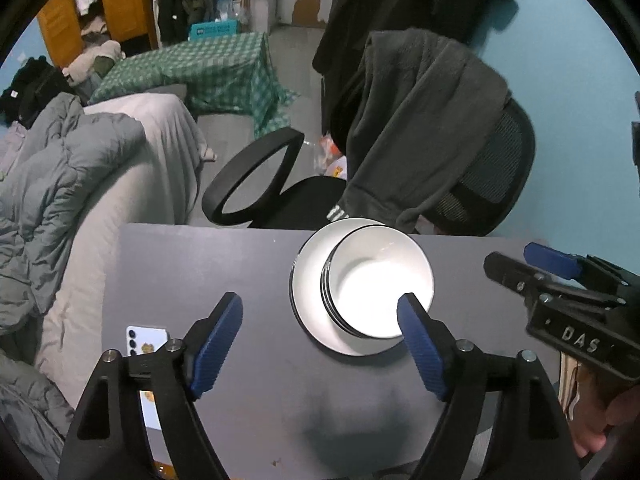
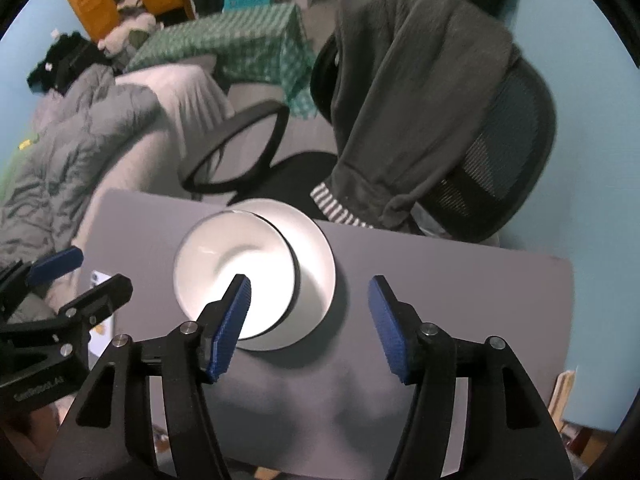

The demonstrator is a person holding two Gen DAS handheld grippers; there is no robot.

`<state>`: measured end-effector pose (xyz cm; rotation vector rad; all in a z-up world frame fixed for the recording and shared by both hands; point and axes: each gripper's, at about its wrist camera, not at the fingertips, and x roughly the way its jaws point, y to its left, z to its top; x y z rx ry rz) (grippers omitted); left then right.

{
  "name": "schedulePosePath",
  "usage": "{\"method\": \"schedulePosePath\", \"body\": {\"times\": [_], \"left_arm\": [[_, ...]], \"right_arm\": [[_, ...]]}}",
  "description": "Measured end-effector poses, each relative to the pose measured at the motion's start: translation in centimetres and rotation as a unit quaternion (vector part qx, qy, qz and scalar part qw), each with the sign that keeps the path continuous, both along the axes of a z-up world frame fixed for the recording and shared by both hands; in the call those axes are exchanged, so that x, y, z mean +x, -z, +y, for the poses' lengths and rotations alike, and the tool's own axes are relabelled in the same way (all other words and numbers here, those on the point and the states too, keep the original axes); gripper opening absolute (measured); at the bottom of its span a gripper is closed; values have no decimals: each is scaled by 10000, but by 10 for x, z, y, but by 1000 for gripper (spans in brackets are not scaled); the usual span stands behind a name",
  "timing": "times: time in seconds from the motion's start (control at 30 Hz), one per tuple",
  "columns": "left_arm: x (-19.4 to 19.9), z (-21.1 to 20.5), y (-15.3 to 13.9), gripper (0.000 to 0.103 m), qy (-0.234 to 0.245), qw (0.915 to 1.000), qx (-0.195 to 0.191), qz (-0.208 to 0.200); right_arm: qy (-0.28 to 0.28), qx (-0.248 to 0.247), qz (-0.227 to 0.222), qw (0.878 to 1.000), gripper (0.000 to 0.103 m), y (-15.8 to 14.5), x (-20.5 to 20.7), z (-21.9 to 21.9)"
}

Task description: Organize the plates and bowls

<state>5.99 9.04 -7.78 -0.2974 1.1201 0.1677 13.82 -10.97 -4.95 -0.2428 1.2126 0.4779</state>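
Hovering tools (image 1: 320,344) (image 2: 308,324) flank stacked bowls (image 1: 378,286).

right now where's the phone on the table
The phone lies flat near the table's left edge, on the bed side, partly hidden behind the left tool's left finger; the plate with the stacked bowls sits to its right.

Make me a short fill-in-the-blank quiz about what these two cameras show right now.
1. The stacked white bowls sit on a white round ____.
2. Both the left gripper and right gripper are ____.
3. A white phone lies on the grey ____.

Missing words: plate; open; table
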Motion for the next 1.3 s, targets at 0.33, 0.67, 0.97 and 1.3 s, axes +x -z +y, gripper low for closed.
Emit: {"method": "schedulePosePath", "body": {"times": [0.33,0.67,0.97,1.3], "left_arm": [[-25,-18,-42,82,171,9994,147,-263],[-46,-25,-85,87,198,9975,169,-651],[-58,-22,-93,87,127,9972,122,-720],[-58,-25,-93,87,64,9978,27,-660]], "right_arm": [[241,229,-500,9982,60,-58,-26,-10],[350,354,-752,9959,60,-91,-45,-21],[404,480,-785,9949,60,-102,-55,-26],[386,460,-810,9949,60,-103,-57,-27]]}}
